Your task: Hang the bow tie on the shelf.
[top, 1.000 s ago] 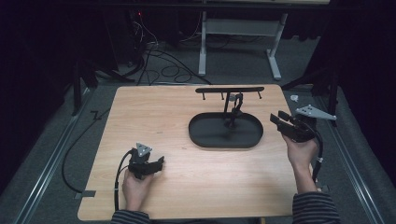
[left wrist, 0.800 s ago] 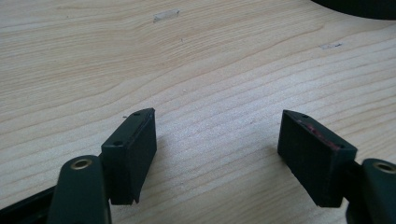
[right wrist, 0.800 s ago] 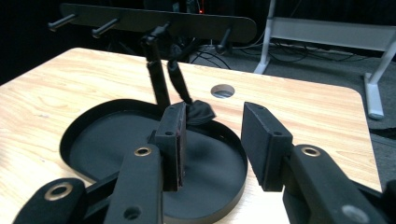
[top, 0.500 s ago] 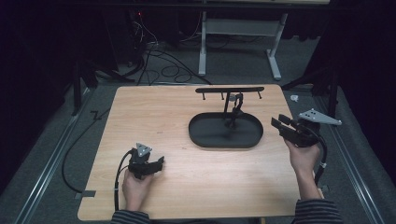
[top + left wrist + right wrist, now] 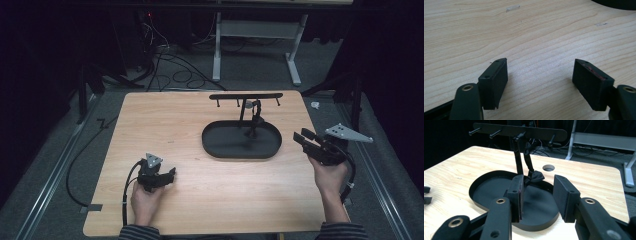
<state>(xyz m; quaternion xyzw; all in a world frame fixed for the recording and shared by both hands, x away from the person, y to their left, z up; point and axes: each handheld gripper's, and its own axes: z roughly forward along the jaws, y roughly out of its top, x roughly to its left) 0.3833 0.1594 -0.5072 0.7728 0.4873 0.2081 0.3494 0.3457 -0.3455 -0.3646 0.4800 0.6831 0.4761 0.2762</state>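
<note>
Both grippers — left gripper (image 5: pixel 167 175), right gripper (image 5: pixel 301 136) — gape empty; a black oval tray (image 5: pixel 215 145) bears a pegged stand (image 5: pixel 245 96).

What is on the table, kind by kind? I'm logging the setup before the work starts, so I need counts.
Black stand with oval tray base and peg bar: 1
Black strap with a bow, hanging from the bar into the tray: 1
Handheld grippers: 2, the left gripper resting on the wooden table, the right gripper at its right edge
Total: 4
</note>
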